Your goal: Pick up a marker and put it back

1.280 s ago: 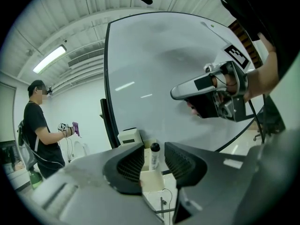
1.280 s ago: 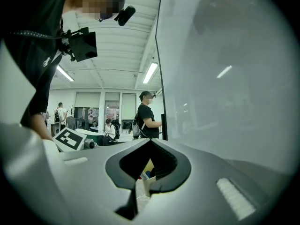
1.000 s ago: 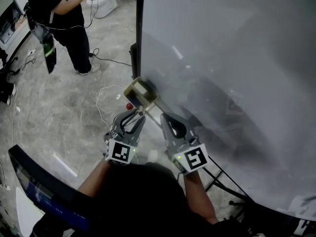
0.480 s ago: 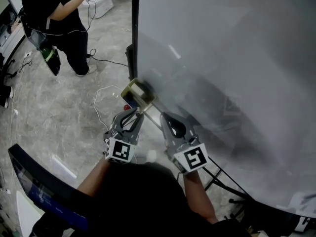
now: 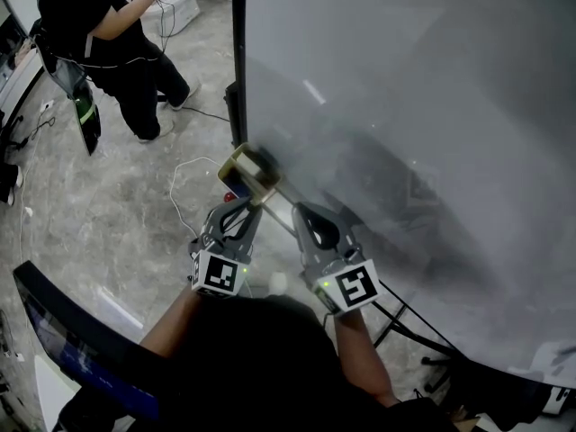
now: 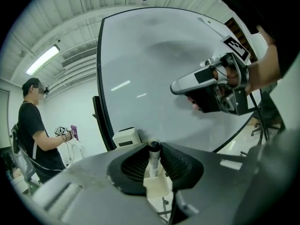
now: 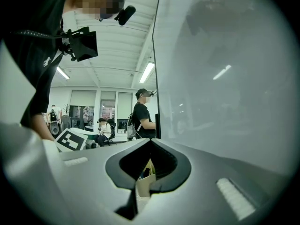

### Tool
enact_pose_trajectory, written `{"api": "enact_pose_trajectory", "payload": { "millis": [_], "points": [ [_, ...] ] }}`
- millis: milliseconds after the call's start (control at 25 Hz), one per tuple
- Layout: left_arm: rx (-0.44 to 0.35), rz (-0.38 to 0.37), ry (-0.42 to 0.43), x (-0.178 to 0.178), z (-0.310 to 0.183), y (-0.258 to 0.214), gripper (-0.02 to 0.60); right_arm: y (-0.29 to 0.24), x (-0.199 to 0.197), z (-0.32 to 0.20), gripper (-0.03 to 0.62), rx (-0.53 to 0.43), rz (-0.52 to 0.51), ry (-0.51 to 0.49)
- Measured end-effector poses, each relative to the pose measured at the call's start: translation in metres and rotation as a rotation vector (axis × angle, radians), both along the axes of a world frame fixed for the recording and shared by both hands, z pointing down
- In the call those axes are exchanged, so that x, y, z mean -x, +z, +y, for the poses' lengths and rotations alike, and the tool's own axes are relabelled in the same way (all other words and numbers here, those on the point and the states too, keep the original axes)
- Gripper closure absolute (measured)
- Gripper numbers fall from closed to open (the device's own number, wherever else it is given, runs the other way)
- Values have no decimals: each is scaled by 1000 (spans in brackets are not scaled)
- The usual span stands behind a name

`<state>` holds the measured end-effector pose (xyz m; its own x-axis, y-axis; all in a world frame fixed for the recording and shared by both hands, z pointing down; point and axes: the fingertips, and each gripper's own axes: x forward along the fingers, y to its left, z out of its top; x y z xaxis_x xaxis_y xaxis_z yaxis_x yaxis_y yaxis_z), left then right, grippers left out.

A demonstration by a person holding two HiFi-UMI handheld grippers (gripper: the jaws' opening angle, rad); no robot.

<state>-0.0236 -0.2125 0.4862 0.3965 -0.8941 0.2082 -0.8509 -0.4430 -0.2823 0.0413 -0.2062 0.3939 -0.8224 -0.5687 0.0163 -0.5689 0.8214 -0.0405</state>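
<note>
A marker with a black cap [image 6: 153,157] stands upright in a small white holder [image 6: 158,187] at the foot of the whiteboard [image 5: 405,106]. My left gripper [image 6: 157,172] reaches around it, and its jaws have just been closing. The marker sits between the ribbed pads [image 6: 133,165], with a little room on each side. In the head view the left gripper [image 5: 245,207] points at a cream box [image 5: 252,171] on the board's lower edge. My right gripper [image 5: 300,212] hovers just to its right, jaws together and holding nothing. The holder shows through its notch [image 7: 143,179].
The whiteboard fills the right side, on a black frame [image 5: 238,79] with stand legs [image 5: 405,318] below. A person in black [image 5: 108,34] stands at the back left with grippers. A white cable [image 5: 180,187] lies on the grey floor. A dark blue-edged panel [image 5: 63,349] is at the lower left.
Both grippers have stayed by the cream box. The person at the back left has shifted stance, and the head view has drifted slightly.
</note>
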Motion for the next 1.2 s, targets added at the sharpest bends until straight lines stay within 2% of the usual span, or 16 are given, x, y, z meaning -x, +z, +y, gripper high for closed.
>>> {"api": "enact_pose_trajectory", "payload": {
  "millis": [800, 1200],
  "points": [
    [-45, 75, 48, 7, 2, -38, 500, -9, 3, 9, 585, -18, -13, 53],
    [-103, 98, 68, 11, 13, -68, 500, -19, -2, 17, 585, -42, -23, 98]
  ]
}}
